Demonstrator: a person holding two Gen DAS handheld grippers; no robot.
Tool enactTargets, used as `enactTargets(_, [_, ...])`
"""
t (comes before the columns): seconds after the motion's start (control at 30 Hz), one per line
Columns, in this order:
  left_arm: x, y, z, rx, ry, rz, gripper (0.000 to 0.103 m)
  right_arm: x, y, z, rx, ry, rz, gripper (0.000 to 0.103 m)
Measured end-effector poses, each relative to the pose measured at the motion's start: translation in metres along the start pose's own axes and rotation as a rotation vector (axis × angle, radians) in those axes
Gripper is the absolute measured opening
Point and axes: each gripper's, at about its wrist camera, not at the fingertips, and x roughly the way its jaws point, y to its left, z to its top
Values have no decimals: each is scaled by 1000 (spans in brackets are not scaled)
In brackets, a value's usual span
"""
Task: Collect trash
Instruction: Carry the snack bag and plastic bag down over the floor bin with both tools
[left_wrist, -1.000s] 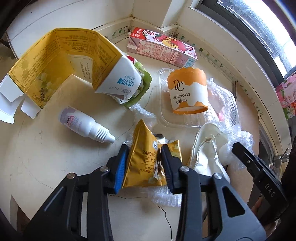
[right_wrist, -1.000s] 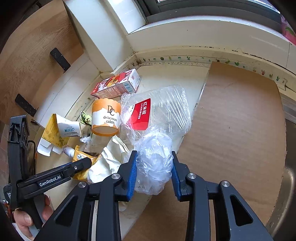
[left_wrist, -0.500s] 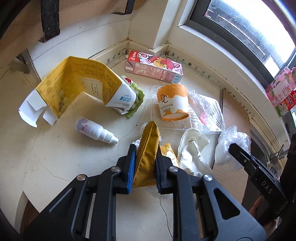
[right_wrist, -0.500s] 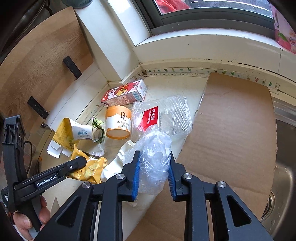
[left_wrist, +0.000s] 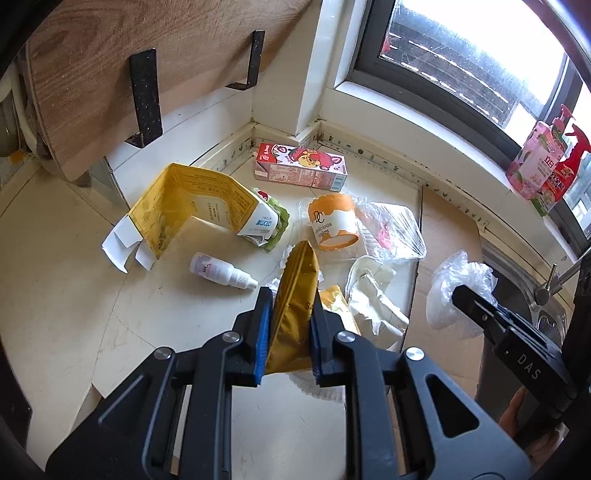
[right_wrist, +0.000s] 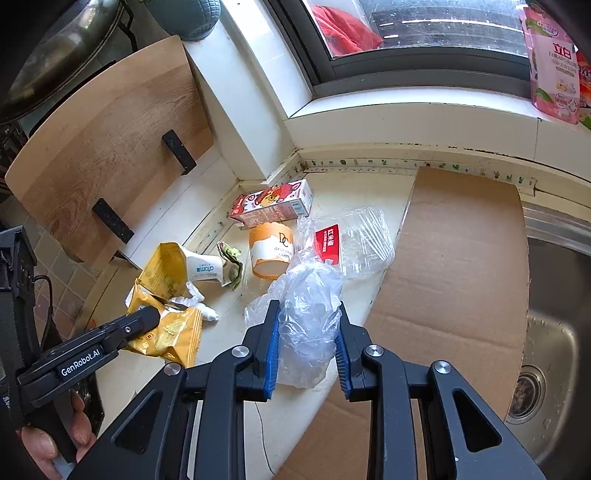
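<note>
The left gripper (left_wrist: 286, 328) is clamped on a crinkled golden-yellow foil snack wrapper (left_wrist: 295, 295), its blue pads pressing the wrapper's two faces, and the wrapper hangs clear above the cream-coloured table (left_wrist: 74, 295). The right gripper (right_wrist: 306, 345) is closed on a crumpled clear plastic bag (right_wrist: 308, 317), which bulges between its blue pads and is likewise lifted off the table.

Seen from the left wrist, the rest of the trash lies on the table beneath. A flattened yellow and white cardboard carton (left_wrist: 192, 206) stands bent open to the left, with a small white plastic dropper bottle (left_wrist: 221, 273) lying on its side just in front of it. A red and pink printed drink carton (left_wrist: 301, 171) lies near the corner of the wall. An orange and white paper cake cup (left_wrist: 332, 223) lies tipped on its side, touching a clear plastic tray (left_wrist: 395, 236) to its right. Crumpled white paper (left_wrist: 373, 291) sits near the held wrapper.

A sheet of brown cardboard (right_wrist: 461, 258) covers the table to the right, reaching the steel sink (right_wrist: 554, 350). A wooden board (right_wrist: 110, 147) hangs on the wall at left. A pink pouch (right_wrist: 552, 62) stands on the window sill.
</note>
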Motion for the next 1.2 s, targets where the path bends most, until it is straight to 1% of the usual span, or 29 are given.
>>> enactTargets(0.2, [-1, 7, -15, 6, 25, -15, 15, -8, 13, -15, -5, 10, 0, 25])
enactTargets(0.43, [-25, 10, -28, 41, 10, -22, 15, -28, 28, -29, -20, -9, -4, 25])
enactTargets(0.67, [-76, 11, -49, 96, -23, -37, 15, -68, 55, -48, -30, -41, 4, 25])
enactTargets(0.83, [-118, 14, -70, 125, -38, -41, 15, -107, 82, -70, -49, -68, 14, 25])
enactTargets(1.07, [-176, 28, -116, 150, -46, -48, 15, -164, 121, -112, -77, -94, 34, 25])
enactTargets(1.2, [-200, 39, -146, 157, -42, -61, 15, -192, 145, -145, -100, -93, 38, 25])
